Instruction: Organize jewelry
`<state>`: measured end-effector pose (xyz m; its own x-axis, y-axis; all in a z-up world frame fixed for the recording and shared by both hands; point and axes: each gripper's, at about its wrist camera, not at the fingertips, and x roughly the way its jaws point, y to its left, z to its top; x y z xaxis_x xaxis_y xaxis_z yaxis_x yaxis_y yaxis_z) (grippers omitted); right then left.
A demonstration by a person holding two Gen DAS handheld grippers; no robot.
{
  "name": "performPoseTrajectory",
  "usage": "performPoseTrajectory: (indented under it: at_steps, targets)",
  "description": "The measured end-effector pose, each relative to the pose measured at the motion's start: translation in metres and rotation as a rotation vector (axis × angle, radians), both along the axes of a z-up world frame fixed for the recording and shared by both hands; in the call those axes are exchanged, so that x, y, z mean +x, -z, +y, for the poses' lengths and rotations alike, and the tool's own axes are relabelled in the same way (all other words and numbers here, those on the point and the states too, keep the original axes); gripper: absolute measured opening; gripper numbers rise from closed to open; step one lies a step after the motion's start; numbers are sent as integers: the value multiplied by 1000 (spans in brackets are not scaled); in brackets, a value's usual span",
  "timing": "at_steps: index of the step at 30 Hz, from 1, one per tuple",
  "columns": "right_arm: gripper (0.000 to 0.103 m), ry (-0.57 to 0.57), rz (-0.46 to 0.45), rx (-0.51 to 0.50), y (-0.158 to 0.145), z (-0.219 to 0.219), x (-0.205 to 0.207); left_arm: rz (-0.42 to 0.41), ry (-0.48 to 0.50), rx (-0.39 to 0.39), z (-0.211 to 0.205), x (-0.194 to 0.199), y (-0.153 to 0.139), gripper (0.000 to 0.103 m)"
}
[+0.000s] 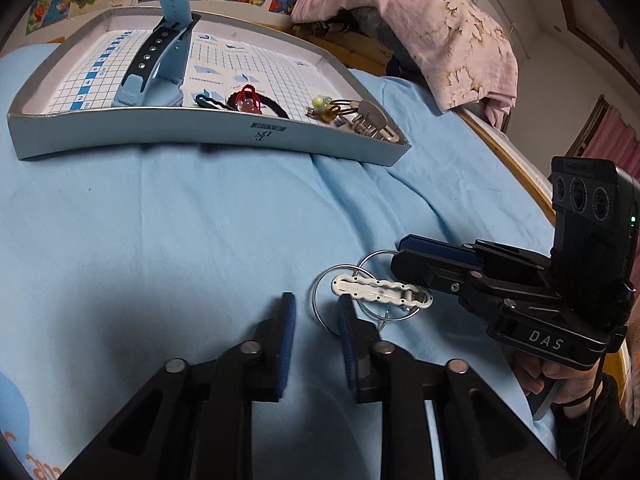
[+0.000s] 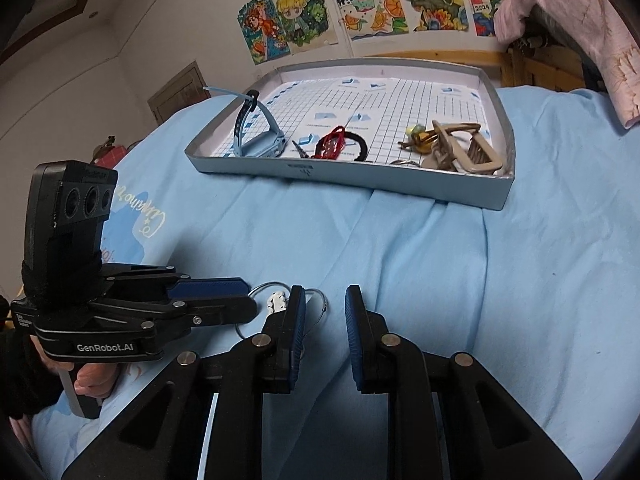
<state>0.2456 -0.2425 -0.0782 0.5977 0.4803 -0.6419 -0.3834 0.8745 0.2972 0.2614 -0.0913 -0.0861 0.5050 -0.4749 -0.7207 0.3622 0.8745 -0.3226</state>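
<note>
Two handheld grippers are seen low over a light blue bedsheet (image 1: 180,220), w/ a white hair clip (image 1: 382,294) lying between them. The clip's long axis runs roughly left-right in the left wrist view, its spring end pointing toward the right gripper (image 1: 400,254). The clip is narrow, oval, w/ a wavy bar along its middle; it lies on top of thin silver wire rings (image 1: 348,276).

The left gripper (image 1: 316,320) is held w/ a clear gap between its blue-padded fingers, nothing in them; its right finger (image 1: 346,324) is just beside the clip's left end. The right gripper is also parted & empty in its own view, its left finger (image 2: 298,312) near the clip (image 2: 277,301).

Farther back on the sheet, a shallow grey tray (image 1: 208,128) w/ a grid-printed liner is seen. In it: a light blue watch (image 1: 168,60) w/ strap standing up, black & red hair ties (image 1: 248,102), a beige claw clip (image 2: 466,148).

Wrinkled sheet, wooden bed frame, pink cloth (image 1: 432,32) draped at the back, colourful drawings (image 2: 360,0) on the wall.
</note>
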Motion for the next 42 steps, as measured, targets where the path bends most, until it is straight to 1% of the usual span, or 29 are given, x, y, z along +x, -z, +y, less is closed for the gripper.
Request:
performPoseTrajectory:
  at_steps: [2,7,8,10,11,13,17,20,22,26,29,34,38,42]
  targets:
    - [18,-5,12,-6,2,2,1,7,1,3,-1,2,1,9]
    - [17,-7,40,-11,7,3,2,1,-6,2,1,2,2,4]
    - [13,-6,43,-12,7,3,2,-5,-8,2,1,1,2,4]
    - [9,-4,45,-16,8,4,1,-16,-8,-1,2,-1,0,4]
    - [5,-6,42,-15,8,4,0,-23,-9,-2,2,-2,-1,3]
    - [4,-5,30,-20,7,5,-1,-34,-15,0,3,-3,-3,3]
    - [3,10,-4,-21,2,3,-6,-55,-41,-11,9,-6,-10,3]
    - [3,32,-30,-19,-3,-2,-8,-70,-38,-29,12,-10,-16,3]
    - [3,38,-44,-16,-6,-3,-10,-98,-31,-10,9,-16,-22,3]
    - [3,48,-83,-42,-14,-1,-14,-150,-8,19,3,-27,-33,3]
    - [3,42,-109,-15,-21,-5,-18,-153,1,19,2,-29,-35,3]
    - [2,37,-130,0,-24,-7,-22,-155,-1,5,4,-30,-37,3]
    - [2,33,-133,2,-24,-6,-22,-160,-17,3,6,-30,-37,3]
    - [3,23,-128,2,-23,-4,-22,-158,-55,-7,12,-28,-35,3]
